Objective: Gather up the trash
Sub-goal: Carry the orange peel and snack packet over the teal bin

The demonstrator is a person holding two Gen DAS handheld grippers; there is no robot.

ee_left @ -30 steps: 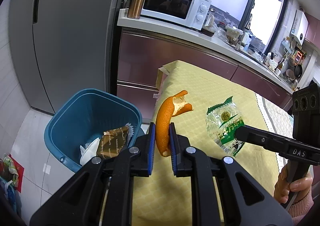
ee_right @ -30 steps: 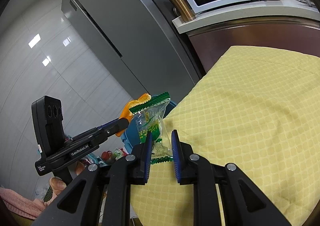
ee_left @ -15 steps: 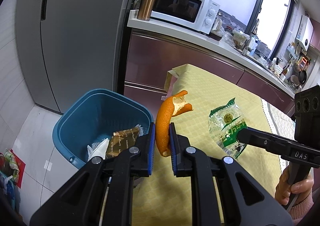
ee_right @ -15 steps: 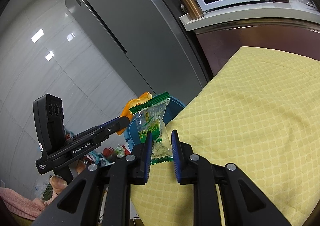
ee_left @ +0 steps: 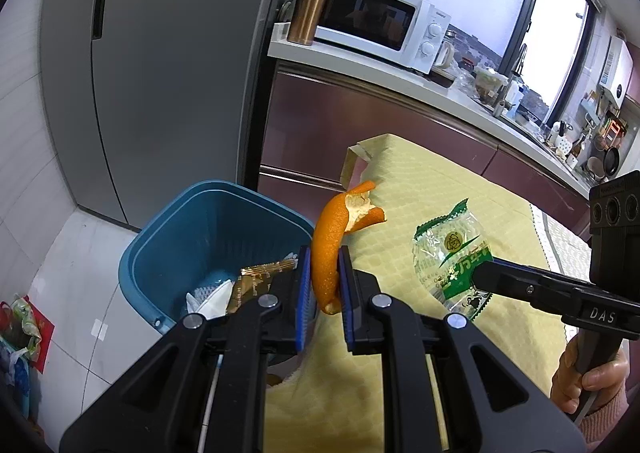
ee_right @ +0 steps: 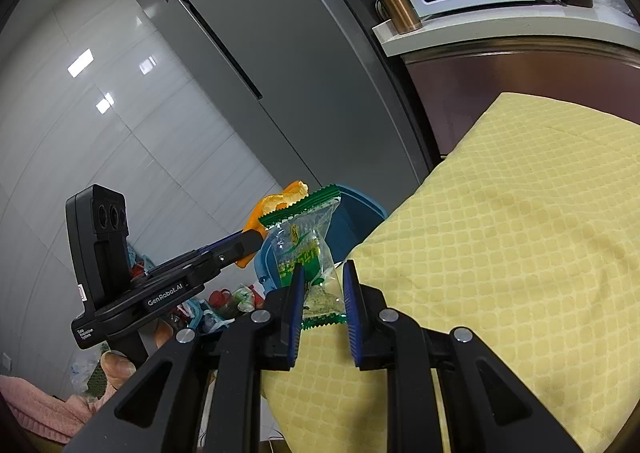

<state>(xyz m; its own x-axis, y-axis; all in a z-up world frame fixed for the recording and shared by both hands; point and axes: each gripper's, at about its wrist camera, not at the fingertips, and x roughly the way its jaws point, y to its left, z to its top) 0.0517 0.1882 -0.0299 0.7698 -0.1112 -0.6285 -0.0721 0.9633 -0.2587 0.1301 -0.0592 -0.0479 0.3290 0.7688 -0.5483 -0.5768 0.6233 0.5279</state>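
Kitchen scene, taken relative to the desk (ee_left: 420,189), which is covered by a yellow quilted cloth (ee_right: 520,221) with a diamond pattern. A blue waste bin (ee_left: 168,237) stands on the pale tiled floor (ee_left: 80,261) just beside the desk's near corner; it holds a gold-brown wrapper (ee_left: 256,277) and white crumpled paper (ee_left: 212,299). Behind the bin rises a grey refrigerator (ee_left: 168,65). Beyond the desk's far end runs a counter with maroon cabinet fronts (ee_left: 360,113), bearing a white microwave (ee_left: 380,27) and a copper tumbler (ee_left: 308,9); a window (ee_left: 520,13) lies further along it. The left gripper (ee_left: 325,285) has its jaws narrow, clamped on an orange peel (ee_left: 332,241), which is held upright at the desk's edge nearest the bin. The right gripper (ee_right: 320,293) has its jaws narrow, pinching the lower end of a clear and green snack wrapper (ee_right: 304,249), held above the desk's corner with the bin rim behind it. A hand (ee_left: 588,377) with a pink sleeve holds the right gripper's handle. Coloured bags (ee_left: 20,317) lie on the floor, well apart from the desk.
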